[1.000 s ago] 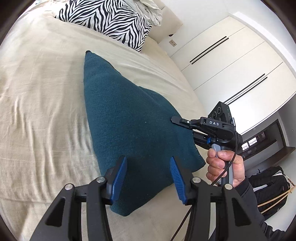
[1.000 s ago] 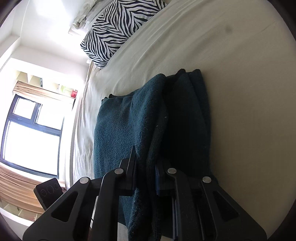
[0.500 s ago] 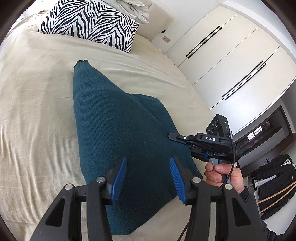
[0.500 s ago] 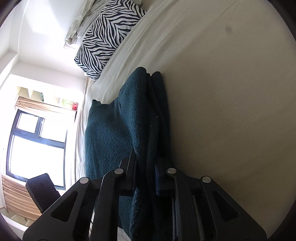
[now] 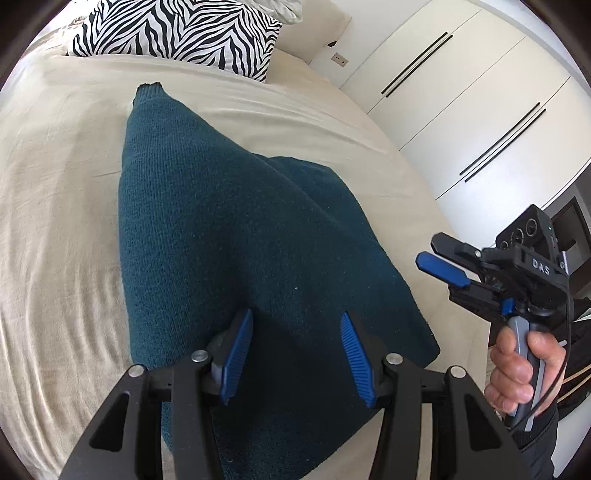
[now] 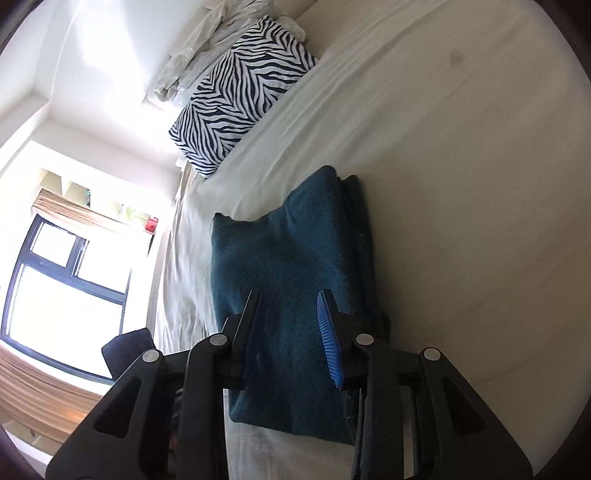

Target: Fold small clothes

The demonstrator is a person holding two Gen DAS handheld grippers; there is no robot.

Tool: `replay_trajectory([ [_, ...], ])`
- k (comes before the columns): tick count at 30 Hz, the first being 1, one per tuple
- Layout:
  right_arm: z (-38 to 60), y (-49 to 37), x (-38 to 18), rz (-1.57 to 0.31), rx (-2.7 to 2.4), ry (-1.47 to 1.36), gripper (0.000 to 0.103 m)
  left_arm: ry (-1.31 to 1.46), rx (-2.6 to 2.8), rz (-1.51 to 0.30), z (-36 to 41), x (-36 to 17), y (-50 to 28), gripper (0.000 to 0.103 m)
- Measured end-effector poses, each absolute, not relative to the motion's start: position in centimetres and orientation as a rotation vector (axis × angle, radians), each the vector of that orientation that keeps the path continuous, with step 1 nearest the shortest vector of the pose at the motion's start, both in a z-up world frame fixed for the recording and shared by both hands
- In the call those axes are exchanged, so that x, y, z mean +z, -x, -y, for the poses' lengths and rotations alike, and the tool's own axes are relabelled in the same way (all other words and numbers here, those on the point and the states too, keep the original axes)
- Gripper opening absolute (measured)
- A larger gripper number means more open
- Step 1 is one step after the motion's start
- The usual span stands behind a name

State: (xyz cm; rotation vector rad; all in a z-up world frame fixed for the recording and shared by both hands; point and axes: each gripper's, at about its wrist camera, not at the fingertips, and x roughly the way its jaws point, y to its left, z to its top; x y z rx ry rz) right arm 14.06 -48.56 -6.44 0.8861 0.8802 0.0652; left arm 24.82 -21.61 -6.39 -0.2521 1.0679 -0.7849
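A teal knitted garment [image 5: 229,236] lies folded on the beige bed sheet [image 5: 55,184]; it also shows in the right wrist view [image 6: 280,258]. My left gripper [image 5: 297,332] is open and empty, hovering over the garment's near end. My right gripper [image 6: 290,314] is open and empty above the garment's near edge. In the left wrist view the right gripper [image 5: 439,258] is held off the garment's right side, jaws apart, holding nothing.
A zebra-print pillow [image 5: 177,33] lies at the head of the bed, also in the right wrist view [image 6: 240,96], with crumpled white bedding [image 6: 207,48] behind it. White wardrobe doors [image 5: 461,110] stand to the right. A window [image 6: 62,280] is on the far side.
My right gripper was shut on the garment's edge; it has opened, let go and drawn back to the right. The garment now lies flat. My left gripper stayed open.
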Motion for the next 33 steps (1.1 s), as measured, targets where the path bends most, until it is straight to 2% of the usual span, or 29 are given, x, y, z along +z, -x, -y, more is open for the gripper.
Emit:
replay_trajectory([
  [2,46.6,-14.2,-6.6,-0.921,0.122,-0.872,0.03,0.267,-0.786,-1.069,21.5,-6.5,-24.8,0.053],
  [5,46.6,-13.9,-9.9,-0.996,0.091,-0.905,0.03,0.277,-0.792,-1.075,21.3,-6.7,-24.6,0.053],
  [8,49.2,-11.5,-13.3,-0.974,0.058,-1.008,0.013,0.296,-0.799,-1.087,20.6,-6.7,-24.4,0.051],
  [10,49.5,-10.8,-12.9,-0.945,0.055,-1.024,0.013,0.296,-0.788,-1.076,20.0,-5.8,-24.2,0.047],
  [11,49.4,-10.5,-12.1,-0.934,0.053,-1.001,0.017,0.308,-0.789,-1.058,19.6,-5.0,-24.3,0.048],
  [17,50.3,-14.3,-8.0,-0.855,0.134,-1.002,0.018,0.258,-0.765,-0.973,21.0,-1.3,-29.0,0.049],
  [21,50.0,-20.7,-8.3,-0.889,0.171,-1.018,0.018,0.203,-0.676,-1.026,23.0,-2.9,-33.6,0.049],
  [23,50.0,-22.6,-9.2,-0.918,0.178,-1.014,0.018,0.185,-0.648,-1.088,23.9,-5.1,-35.0,0.048],
  [25,50.4,-23.9,-10.9,-0.984,0.091,-0.961,0.018,0.138,-0.638,-1.078,24.7,-6.4,-35.5,0.048],
  [28,52.2,-23.7,-13.7,-0.95,0.108,-1.049,0.012,0.09,-0.624,-1.059,25.4,-7.3,-35.5,0.048],
  [33,53.8,-22.3,-13.8,-0.897,0.068,-1.05,0.012,0.058,-0.63,-1.07,25.9,-8.2,-35.9,0.049],
])
